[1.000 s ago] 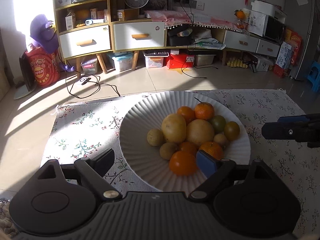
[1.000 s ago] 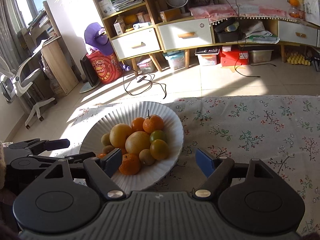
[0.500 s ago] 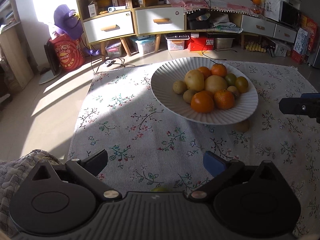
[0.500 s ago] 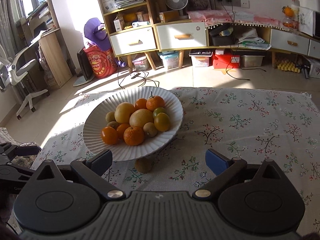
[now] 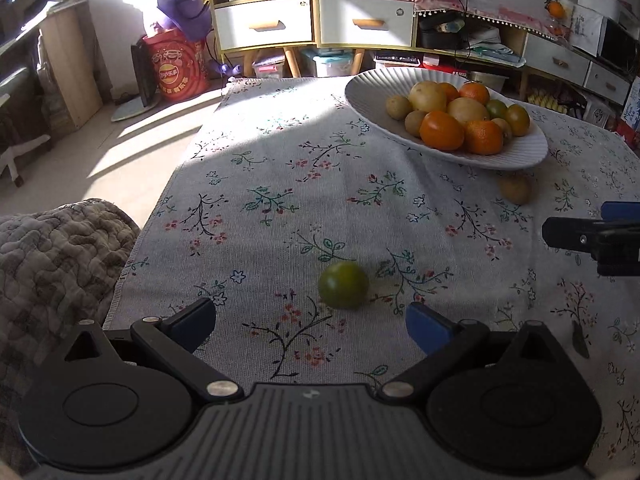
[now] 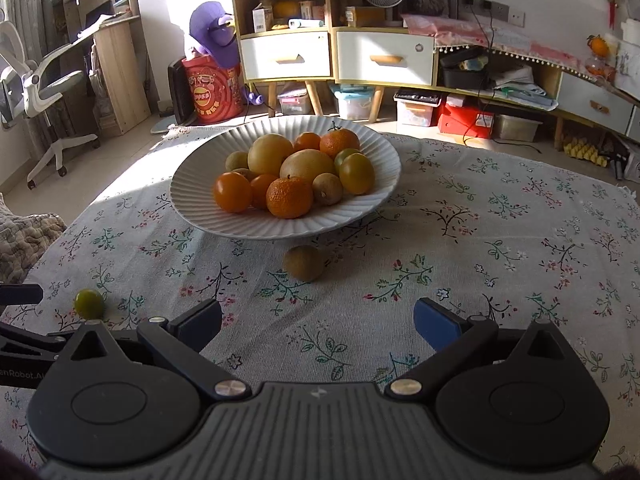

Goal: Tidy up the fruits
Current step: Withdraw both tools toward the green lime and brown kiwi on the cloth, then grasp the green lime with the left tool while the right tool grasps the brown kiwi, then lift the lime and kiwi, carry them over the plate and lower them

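Left wrist view first: your left gripper (image 5: 310,320) has its jaws spread wide with nothing between them, hanging over the flowered tablecloth (image 5: 280,168). A small green citrus fruit (image 5: 343,284) sits loose on the cloth just ahead of the jaws, a bit toward the right finger. The white ribbed plate (image 5: 516,156) is well off at the upper right, stacked with oranges, yellowish pears and a few kiwis. One brown kiwi (image 5: 515,189) lies on the cloth just beside the plate's near rim. Your right gripper's (image 5: 592,236) finger pokes in from the right edge.

Right wrist view: your right gripper (image 6: 318,322) has its jaws still easing apart, almost all the way out, with nothing in them. The kiwi (image 6: 304,263) is straight ahead on the table, just in front of the plate (image 6: 280,228). The green fruit (image 6: 89,303) is far left, right next to the left gripper's finger (image 6: 20,294).
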